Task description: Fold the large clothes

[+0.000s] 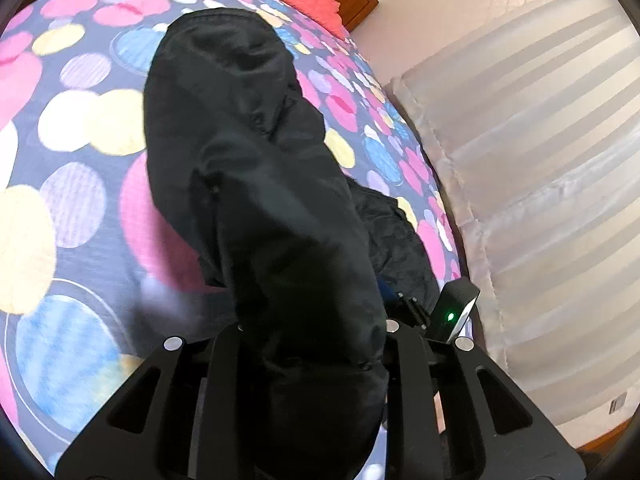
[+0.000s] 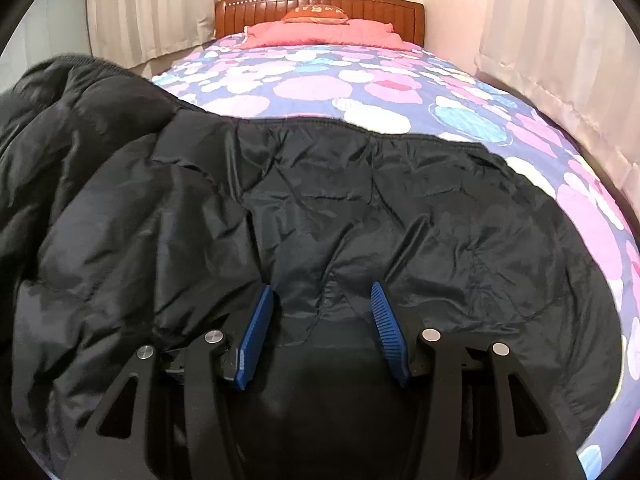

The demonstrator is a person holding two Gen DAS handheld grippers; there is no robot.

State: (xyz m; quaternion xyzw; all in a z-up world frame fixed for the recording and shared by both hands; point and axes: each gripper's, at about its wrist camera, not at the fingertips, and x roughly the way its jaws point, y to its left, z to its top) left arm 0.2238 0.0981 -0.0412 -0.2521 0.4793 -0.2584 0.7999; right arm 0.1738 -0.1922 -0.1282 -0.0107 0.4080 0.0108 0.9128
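A large black padded jacket lies spread on the bed, its left part lifted and bunched. My right gripper is open, its blue pads just above the near part of the jacket, holding nothing. In the left wrist view a long black part of the jacket hangs up out of my left gripper, which is shut on it. The fabric hides the left fingertips.
The bed has a sheet with coloured circles, pink pillows and a wooden headboard at the far end. Pale curtains hang close along the bed's side. The other gripper's body with a green light shows nearby.
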